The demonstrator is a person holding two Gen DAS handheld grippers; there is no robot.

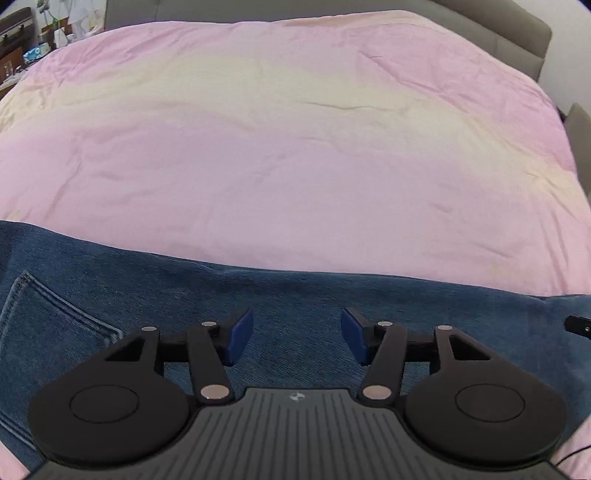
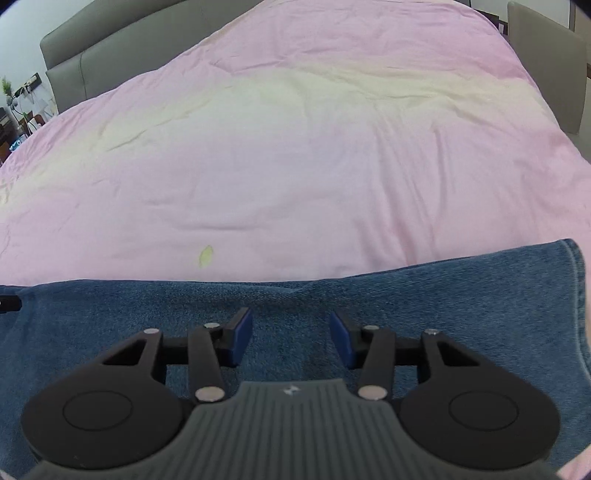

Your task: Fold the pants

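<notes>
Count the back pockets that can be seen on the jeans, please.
1: a stitched back pocket at the left edge of the left wrist view, on the jeans. Others may be hidden.

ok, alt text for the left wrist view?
The left gripper, jaws open with nothing between them, points down over blue jeans spread along the near edge of a bed. A back pocket shows at the left. Beyond lies a wrinkled pink duvet, with a grey headboard behind.
</notes>
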